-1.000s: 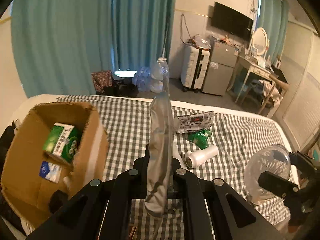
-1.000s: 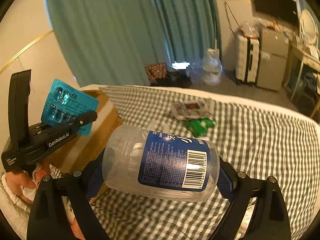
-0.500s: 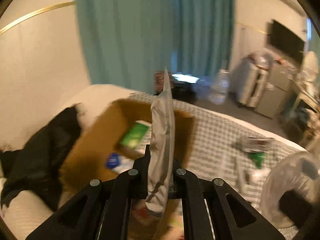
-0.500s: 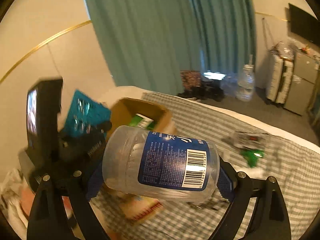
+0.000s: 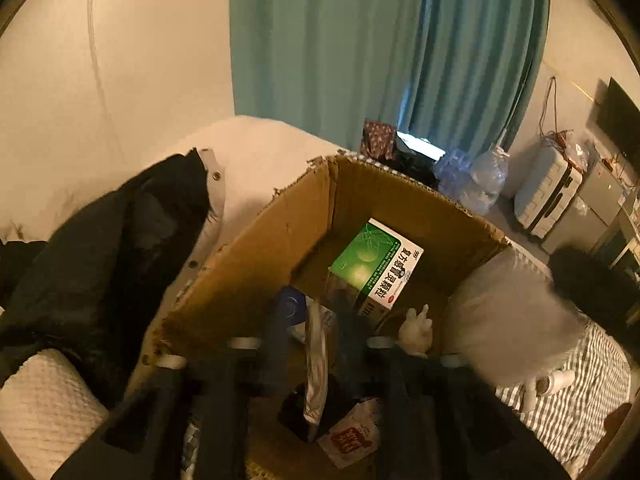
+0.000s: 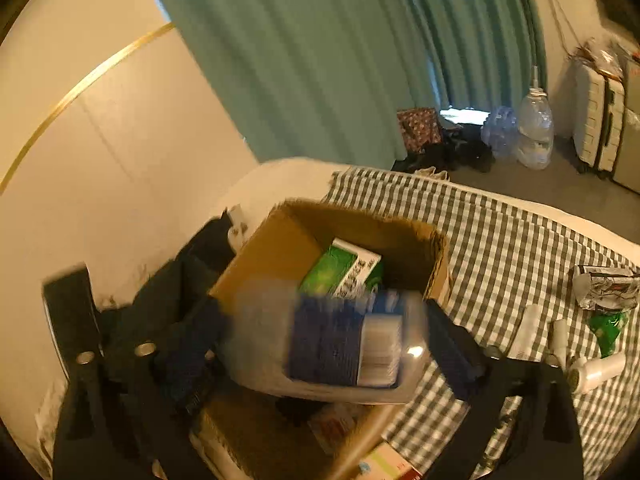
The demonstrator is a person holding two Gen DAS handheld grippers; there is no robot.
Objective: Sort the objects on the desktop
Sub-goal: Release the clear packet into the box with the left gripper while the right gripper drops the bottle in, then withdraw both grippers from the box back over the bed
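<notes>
A brown cardboard box [image 5: 256, 256] stands open below both grippers and holds a green and white medicine box [image 5: 372, 264]. My left gripper [image 5: 316, 344] hangs over the box. The silver blister sheet [image 5: 316, 364] stands between its fingers, which look spread and blurred. My right gripper [image 6: 332, 340] is shut on a clear bottle with a blue label [image 6: 332, 344], held sideways over the box [image 6: 272, 252]. That bottle shows as a pale blur in the left wrist view [image 5: 512, 320].
A black jacket [image 5: 100, 264] and a white towel [image 5: 44, 396] lie left of the box. On the checked cloth [image 6: 504, 240] lie a white tube [image 6: 596, 372], a crumpled silver wrapper [image 6: 606, 288] and a green packet [image 6: 606, 326]. Teal curtains, water jugs and a suitcase stand behind.
Both grippers have swung left from above the checked cloth to over the cardboard box. The left fingers look wider apart around the blister sheet, which sits lower. The bottle stays held.
</notes>
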